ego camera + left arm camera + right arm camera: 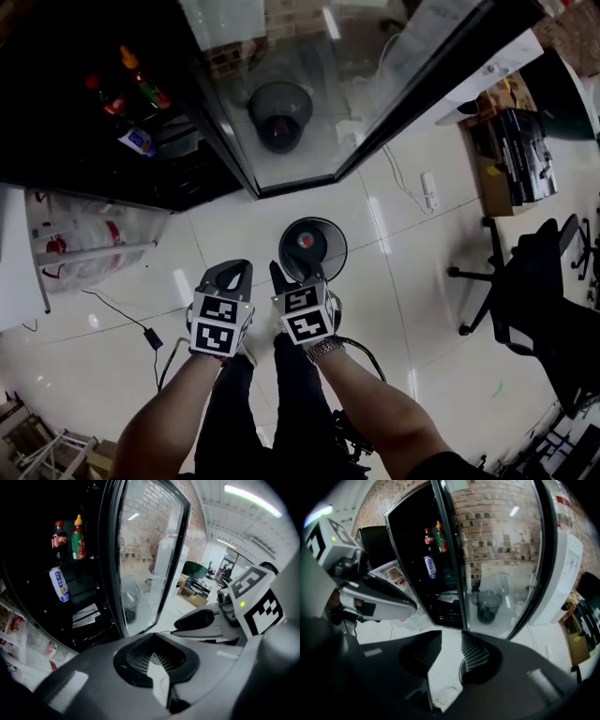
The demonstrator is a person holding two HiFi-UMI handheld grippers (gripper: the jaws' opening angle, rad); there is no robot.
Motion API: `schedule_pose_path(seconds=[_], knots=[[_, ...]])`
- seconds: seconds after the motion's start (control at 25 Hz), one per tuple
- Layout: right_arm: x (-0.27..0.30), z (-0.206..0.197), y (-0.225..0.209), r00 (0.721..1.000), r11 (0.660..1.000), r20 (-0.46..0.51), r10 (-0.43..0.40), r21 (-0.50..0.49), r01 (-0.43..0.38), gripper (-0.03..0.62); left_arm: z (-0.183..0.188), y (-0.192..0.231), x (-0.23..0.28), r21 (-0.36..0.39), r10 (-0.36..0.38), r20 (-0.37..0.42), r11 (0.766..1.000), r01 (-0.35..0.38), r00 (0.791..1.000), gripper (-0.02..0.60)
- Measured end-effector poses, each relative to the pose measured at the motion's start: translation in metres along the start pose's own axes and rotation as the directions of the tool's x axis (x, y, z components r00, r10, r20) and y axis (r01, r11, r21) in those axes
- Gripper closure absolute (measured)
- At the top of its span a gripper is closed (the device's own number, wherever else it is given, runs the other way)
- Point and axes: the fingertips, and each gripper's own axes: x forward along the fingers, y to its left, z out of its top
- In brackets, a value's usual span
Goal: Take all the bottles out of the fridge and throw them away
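A dark cola bottle with a red cap (58, 541) and a green-labelled bottle with an orange cap (78, 538) stand side by side inside the black fridge (56, 122), well ahead of both grippers and to their left. A white-and-blue can (60, 584) sits lower down. The left gripper (152, 656) has its jaws pinched together, empty. The right gripper (451, 646) has its jaws narrowly apart over bare floor, holding nothing. Only the head view shows the round dark bin (314, 246) just beyond the right gripper's tips. The gripper views show the labels clearly.
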Motion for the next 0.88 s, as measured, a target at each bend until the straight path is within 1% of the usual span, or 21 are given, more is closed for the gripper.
schedule_pose_path(seconds=[0.12, 0.28, 0.48, 0.68, 0.88], knots=[[-0.008, 0.043, 0.016, 0.998, 0.998, 0.057, 0.037, -0.056, -0.034, 0.465, 0.013, 0.023, -0.022, -0.042, 0.062, 0.041, 0.997, -0.06, 0.997, 0.578], [-0.024, 0.097, 0.036, 0.989, 0.989, 0.124, 0.081, -0.132, -0.064, 0.465, 0.032, 0.044, -0.057, -0.09, 0.131, 0.096, 0.988, -0.122, 0.987, 0.578], [-0.029, 0.147, 0.075, 0.981, 0.967, 0.146, 0.128, -0.236, -0.091, 0.465, 0.044, 0.08, -0.1, -0.152, 0.204, 0.158, 0.972, -0.18, 0.966, 0.578], [-0.023, 0.194, 0.112, 0.973, 0.951, 0.177, 0.149, -0.295, -0.092, 0.464, 0.052, 0.121, -0.138, -0.189, 0.247, 0.201, 0.959, -0.21, 0.948, 0.578], [-0.018, 0.249, 0.133, 0.966, 0.943, 0.222, 0.134, -0.33, -0.054, 0.453, 0.067, 0.156, -0.17, -0.182, 0.259, 0.238, 0.959, -0.219, 0.936, 0.578]])
